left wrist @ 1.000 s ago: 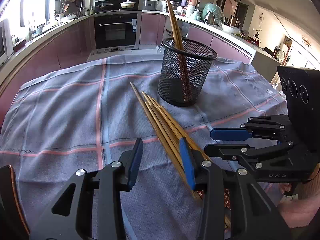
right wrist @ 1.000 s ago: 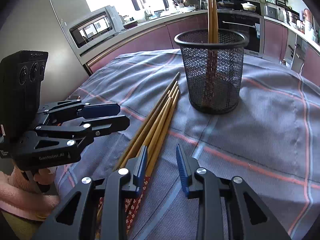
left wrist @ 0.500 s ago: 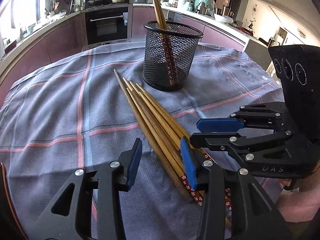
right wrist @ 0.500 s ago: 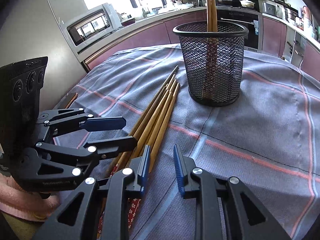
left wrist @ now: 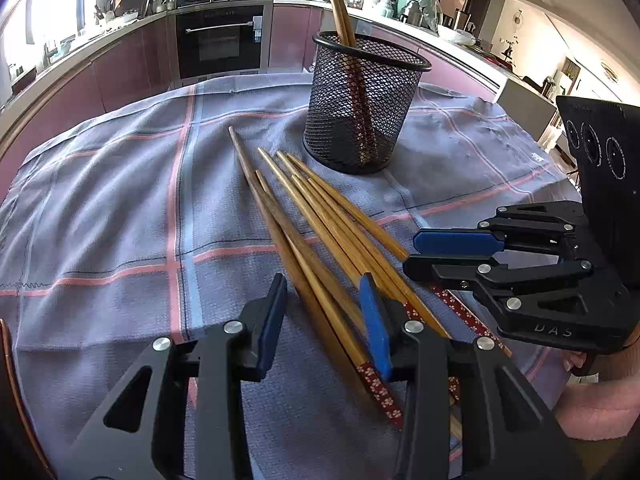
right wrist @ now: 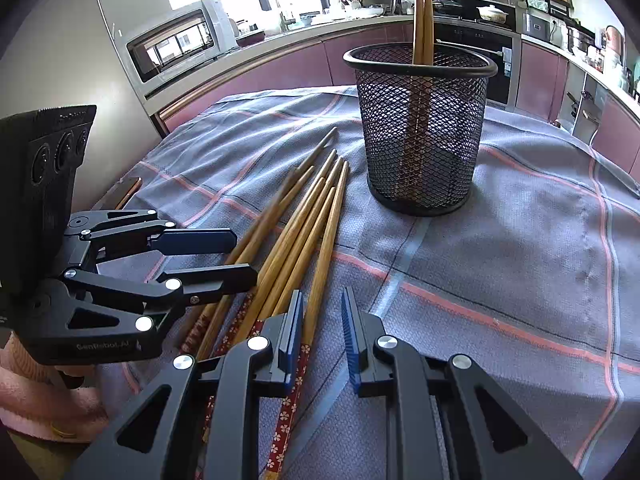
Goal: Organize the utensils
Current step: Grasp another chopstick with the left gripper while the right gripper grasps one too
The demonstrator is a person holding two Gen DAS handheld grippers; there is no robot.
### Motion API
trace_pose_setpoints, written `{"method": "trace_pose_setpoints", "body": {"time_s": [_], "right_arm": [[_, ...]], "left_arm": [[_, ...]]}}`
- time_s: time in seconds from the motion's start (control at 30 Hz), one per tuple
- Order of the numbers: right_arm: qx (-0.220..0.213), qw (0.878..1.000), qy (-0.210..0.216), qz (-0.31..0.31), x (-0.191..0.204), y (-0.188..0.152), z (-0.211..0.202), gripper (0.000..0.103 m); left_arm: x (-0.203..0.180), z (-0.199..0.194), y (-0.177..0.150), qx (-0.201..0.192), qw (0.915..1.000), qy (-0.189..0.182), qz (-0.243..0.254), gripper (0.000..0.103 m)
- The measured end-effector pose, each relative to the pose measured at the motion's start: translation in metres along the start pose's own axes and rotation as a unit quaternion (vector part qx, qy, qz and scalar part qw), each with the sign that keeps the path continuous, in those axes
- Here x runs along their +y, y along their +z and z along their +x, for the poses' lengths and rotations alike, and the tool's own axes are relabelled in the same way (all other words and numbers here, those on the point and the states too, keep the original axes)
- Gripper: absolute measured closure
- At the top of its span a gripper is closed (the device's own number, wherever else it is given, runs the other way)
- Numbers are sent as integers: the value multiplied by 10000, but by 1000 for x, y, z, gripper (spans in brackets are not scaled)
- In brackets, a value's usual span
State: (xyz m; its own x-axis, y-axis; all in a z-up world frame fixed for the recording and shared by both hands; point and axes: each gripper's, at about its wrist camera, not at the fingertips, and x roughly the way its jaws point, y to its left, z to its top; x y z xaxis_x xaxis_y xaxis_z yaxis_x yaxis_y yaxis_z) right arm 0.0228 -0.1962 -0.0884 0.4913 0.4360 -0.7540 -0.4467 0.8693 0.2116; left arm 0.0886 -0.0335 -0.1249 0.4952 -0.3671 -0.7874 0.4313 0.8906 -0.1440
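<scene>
A desk draped in a grey-blue cloth [left wrist: 120,208] with pink and blue stripes fills the room's middle, kitchen cabinets and an oven [left wrist: 218,40] behind it. Toward the far side of the cloth stands a black mesh cup [left wrist: 362,104], upright, with 2 chopsticks [right wrist: 423,12] leaning inside and poking well above its rim. Just beside the cup's base a loose bundle of chopsticks [left wrist: 320,232] lies flat on the cloth, tips fanned toward the cup, patterned red ends toward the 2 tools. The left tongs [left wrist: 324,324] hang over the near ends of that bundle, jaws closing, 2 or 3 sticks lying between the blue pads, which do not press on them. The right tongs [right wrist: 322,336] sit just beside the bundle's right edge, jaws closing too, with only bare cloth in the gap; the left pad lies over the outermost stick. A pink sleeve [left wrist: 596,408] shows behind the right tool in the left view.
</scene>
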Motion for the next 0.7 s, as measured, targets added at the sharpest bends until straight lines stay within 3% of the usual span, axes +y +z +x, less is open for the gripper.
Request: {"method": "trace_pose_setpoints", "body": {"time_s": [0.17,0.47,0.7], "right_arm": [[3,10000,-36,-15,1,1,2,86],[25,9998,-135,-116,3,6,4,86],[58,9997,-171,-167,6,9,8,86]], "left_arm": [[13,-3,-2,8,9995,-227,-238,70],[21,-2,-2,8,9993,-177,-319,71],[27,2,1,71,9979,-310,-562,84]]}}
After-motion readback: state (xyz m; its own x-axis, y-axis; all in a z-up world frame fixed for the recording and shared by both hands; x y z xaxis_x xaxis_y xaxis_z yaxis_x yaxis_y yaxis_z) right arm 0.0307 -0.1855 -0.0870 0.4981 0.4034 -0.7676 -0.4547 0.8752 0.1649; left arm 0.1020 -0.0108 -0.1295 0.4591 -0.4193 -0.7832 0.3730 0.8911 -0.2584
